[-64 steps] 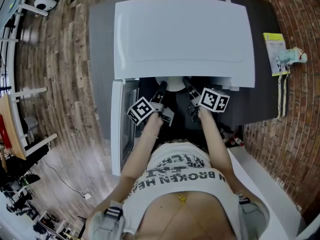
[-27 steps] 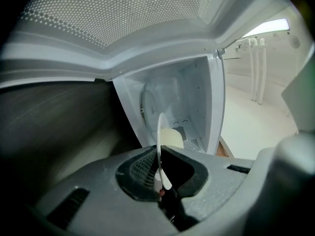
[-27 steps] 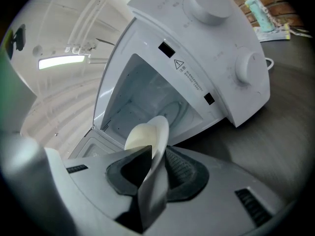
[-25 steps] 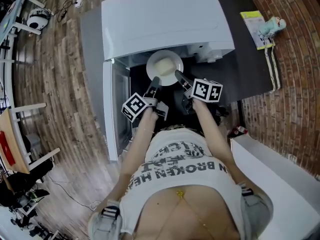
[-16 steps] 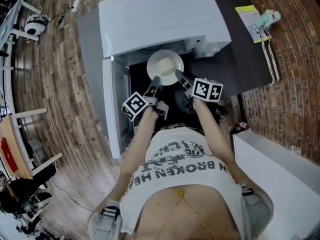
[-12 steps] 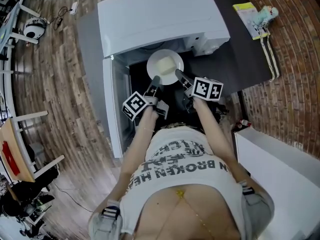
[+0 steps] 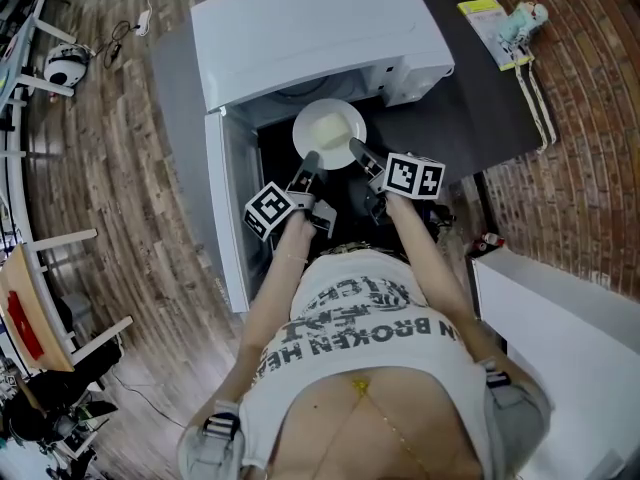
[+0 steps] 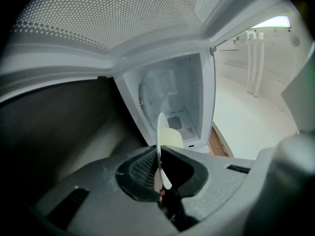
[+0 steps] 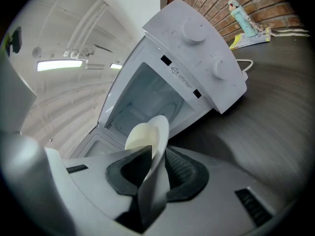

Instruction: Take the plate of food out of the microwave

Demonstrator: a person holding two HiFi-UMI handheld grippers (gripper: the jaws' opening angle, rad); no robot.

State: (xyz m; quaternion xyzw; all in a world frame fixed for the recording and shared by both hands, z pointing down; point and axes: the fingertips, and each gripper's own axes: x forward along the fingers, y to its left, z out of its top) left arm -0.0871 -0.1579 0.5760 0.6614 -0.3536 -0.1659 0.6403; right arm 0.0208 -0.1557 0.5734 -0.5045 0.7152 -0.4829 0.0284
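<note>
The left gripper (image 7: 309, 160) and right gripper (image 7: 356, 149) are each clamping the plate of food (image 7: 330, 134) by its near rim, just outside the open microwave (image 7: 300, 38). Uneven pulling is risking a tilt and spilled food.

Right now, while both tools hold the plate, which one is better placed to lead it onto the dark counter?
Right, probably. The right tool grips the plate on the side of the dark counter; the left tool grips its other edge beside the open door, away from it.
</note>
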